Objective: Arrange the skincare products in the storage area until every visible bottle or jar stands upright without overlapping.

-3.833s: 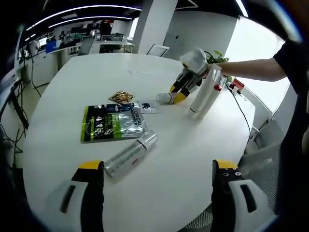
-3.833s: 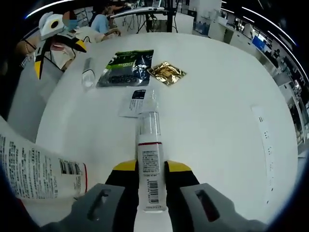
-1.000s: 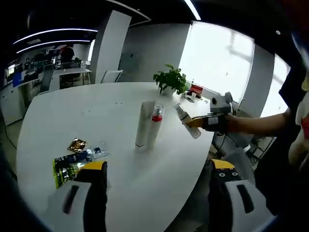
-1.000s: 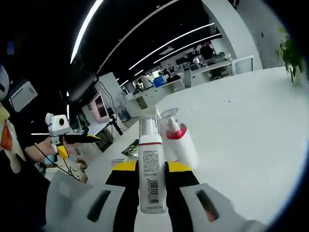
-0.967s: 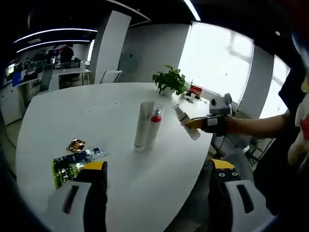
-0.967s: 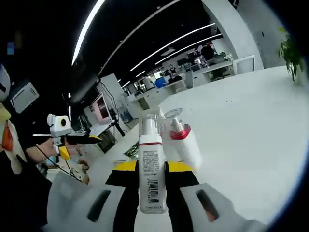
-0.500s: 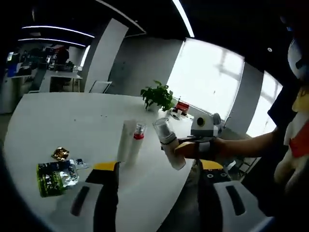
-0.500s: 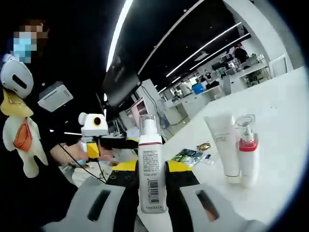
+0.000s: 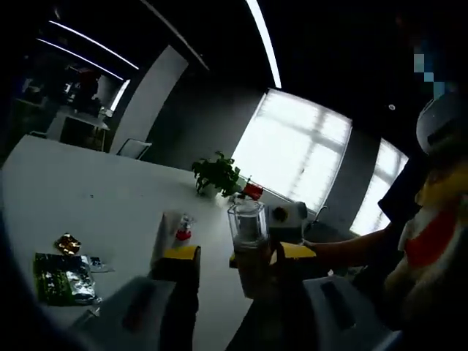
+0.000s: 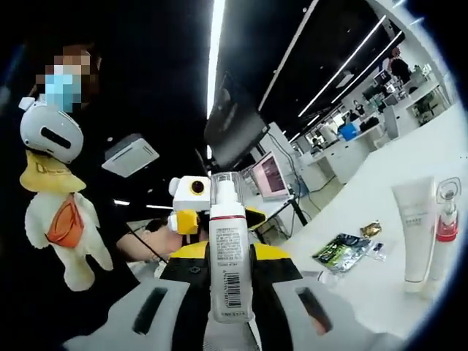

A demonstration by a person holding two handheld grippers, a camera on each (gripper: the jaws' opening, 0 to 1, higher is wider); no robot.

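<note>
Two white containers — a tall tube [image 10: 413, 228] and a red-collared pump bottle [image 10: 442, 231] — stand upright together on the white table [image 10: 380, 281]; right gripper [image 10: 229, 257] clamps a clear-capped white spray bottle [image 10: 228, 257] aloft, left gripper [image 9: 232, 257] spread wide, holding nothing.

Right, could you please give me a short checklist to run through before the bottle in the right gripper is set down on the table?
1. Grip: right gripper shut on the spray bottle, which sits centred between the jaws. Ok.
2. Bottle's clear cap in place. Ok.
3. Left gripper out of the way: the bottle sits between its jaws in the left gripper view. Not ok.
4. White tube and red-collared pump bottle standing upright on the table. Ok.
5. Free spot beside them: bare table in front of the pair. Ok.
6. Green packet and gold sachet clear of the standing pair. Ok.
</note>
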